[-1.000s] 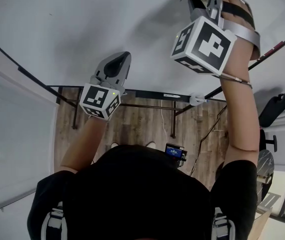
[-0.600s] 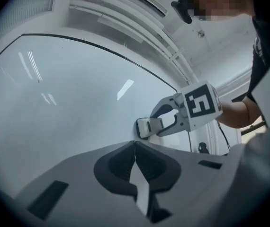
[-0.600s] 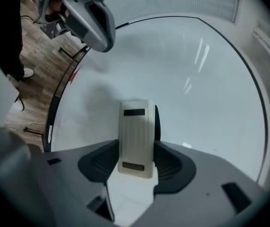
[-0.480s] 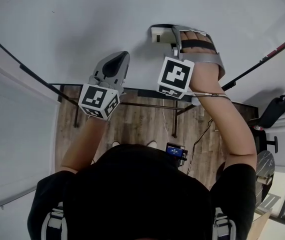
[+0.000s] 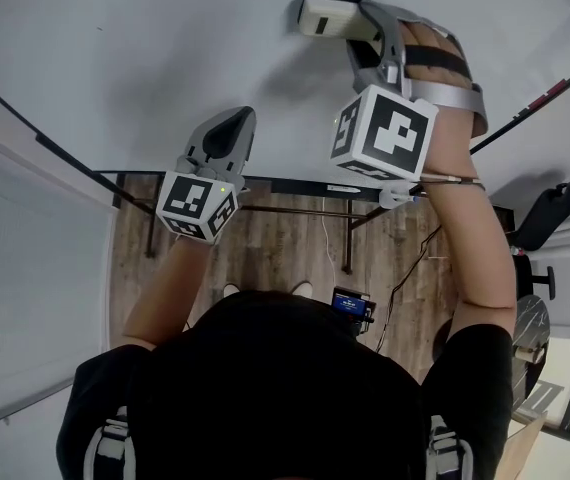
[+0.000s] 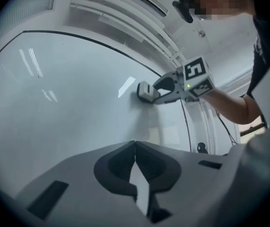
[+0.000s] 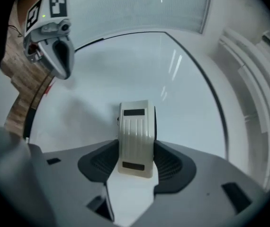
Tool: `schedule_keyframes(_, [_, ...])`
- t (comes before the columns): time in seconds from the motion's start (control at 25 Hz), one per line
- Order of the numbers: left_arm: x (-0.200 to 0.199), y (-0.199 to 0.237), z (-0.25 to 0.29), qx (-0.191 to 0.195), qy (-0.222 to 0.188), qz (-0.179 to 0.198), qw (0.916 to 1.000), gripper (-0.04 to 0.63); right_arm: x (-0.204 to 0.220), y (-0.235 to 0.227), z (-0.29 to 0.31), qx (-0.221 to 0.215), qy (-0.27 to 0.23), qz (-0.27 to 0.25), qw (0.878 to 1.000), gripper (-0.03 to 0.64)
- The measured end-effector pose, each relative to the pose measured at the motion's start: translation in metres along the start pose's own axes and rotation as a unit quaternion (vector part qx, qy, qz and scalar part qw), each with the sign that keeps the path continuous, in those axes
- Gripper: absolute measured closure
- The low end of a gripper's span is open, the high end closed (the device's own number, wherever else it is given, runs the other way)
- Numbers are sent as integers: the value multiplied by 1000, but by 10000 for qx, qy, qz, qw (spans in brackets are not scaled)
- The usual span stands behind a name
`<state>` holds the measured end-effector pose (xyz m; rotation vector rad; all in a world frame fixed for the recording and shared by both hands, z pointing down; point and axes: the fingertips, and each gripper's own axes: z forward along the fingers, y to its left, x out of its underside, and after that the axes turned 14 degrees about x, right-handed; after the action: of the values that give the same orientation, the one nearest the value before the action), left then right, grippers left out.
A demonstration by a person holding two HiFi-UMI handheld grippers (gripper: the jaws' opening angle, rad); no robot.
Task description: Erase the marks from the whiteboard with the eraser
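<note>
My right gripper (image 5: 357,30) is shut on a cream ribbed eraser (image 5: 327,16), pressing it flat against the whiteboard (image 5: 145,58). In the right gripper view the eraser (image 7: 135,137) stands upright between both jaws of the right gripper (image 7: 136,162), its far end against the board (image 7: 173,108). The left gripper (image 5: 233,126) is shut and holds nothing, its tips close to the board lower and to the left. In the left gripper view its jaws meet at the left gripper (image 6: 134,144), and the eraser (image 6: 145,91) shows further right. I see no clear marks on the board.
The board's black frame (image 5: 45,148) runs along its edges. Below it are a wooden floor (image 5: 285,248), a dark stand bar (image 5: 295,188) and cables (image 5: 405,278). A marker (image 5: 550,96) lies on the frame at right. A black chair (image 5: 550,218) stands far right.
The right gripper with the eraser swept down and left across the board, then back up a little. The left gripper stayed where it was.
</note>
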<state>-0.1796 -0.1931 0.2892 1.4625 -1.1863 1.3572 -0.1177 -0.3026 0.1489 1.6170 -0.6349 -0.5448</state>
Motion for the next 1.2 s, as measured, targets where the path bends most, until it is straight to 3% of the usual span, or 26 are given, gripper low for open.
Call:
schedule_keyframes(0.16, [4, 3, 2, -25, 23, -39, 10000, 589, 10, -90, 16, 1133, 44, 168, 9934, 387])
schedule_keyframes(0.36, [8, 6, 1, -80, 39, -77, 9999, 589, 9, -97, 26, 1238, 252, -82, 9920, 388])
schedule_keyframes(0.72, [10, 7, 0, -55, 15, -79, 10000, 589, 2, -8, 18, -11, 380, -98, 9992, 390])
schedule_keyframes(0.96, [13, 6, -1, -49, 53, -87, 9999, 589, 0, 115, 5, -1292, 341, -354, 9904, 388])
schedule_keyframes(1.2, [16, 11, 3, -56, 125, -107, 9998, 589, 0, 148, -9, -1389, 148, -312, 9897, 387])
